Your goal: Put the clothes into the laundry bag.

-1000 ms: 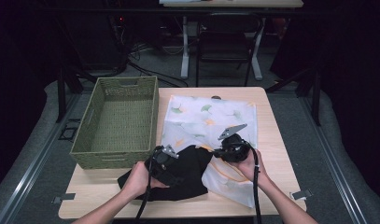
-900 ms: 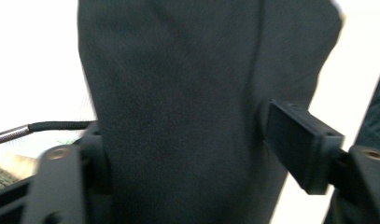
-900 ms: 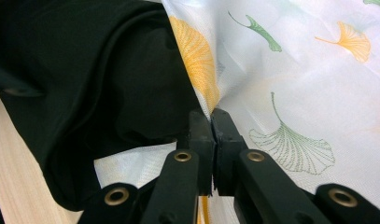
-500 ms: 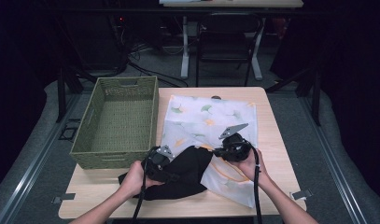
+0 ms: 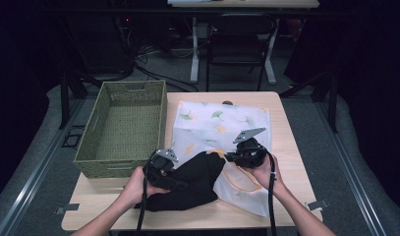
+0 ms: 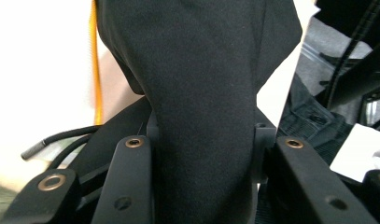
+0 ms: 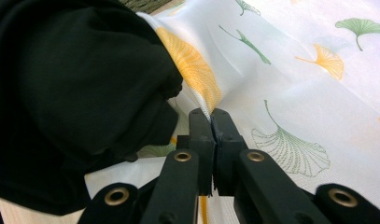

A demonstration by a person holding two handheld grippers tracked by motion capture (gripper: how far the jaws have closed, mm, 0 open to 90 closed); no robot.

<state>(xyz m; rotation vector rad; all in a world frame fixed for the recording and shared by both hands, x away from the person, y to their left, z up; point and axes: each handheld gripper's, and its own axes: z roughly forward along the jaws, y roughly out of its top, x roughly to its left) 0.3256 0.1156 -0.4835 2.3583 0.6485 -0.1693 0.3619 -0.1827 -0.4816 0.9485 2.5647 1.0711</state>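
Jaws of the left gripper (image 5: 180, 184) have just been closing and now clamp a fold of the black garment (image 5: 192, 179), near-left on the table (image 5: 286, 147). Right gripper (image 7: 211, 116) jaws pinch the ginkgo-print cloth (image 5: 212, 125), apparently its edge, just right of it.

Probably a lab: dark curtains, floor cables (image 5: 153, 73), bare desks (image 5: 232, 46).

Table: my light wooden table (image 5: 286, 147).
Left side: green woven basket (image 5: 124, 128) sits on it.
Centre: white leaf-print cloth (image 5: 222, 128) lies spread across it.
Near edge: black garment (image 5: 187, 189) rests on it, overlapping the cloth.
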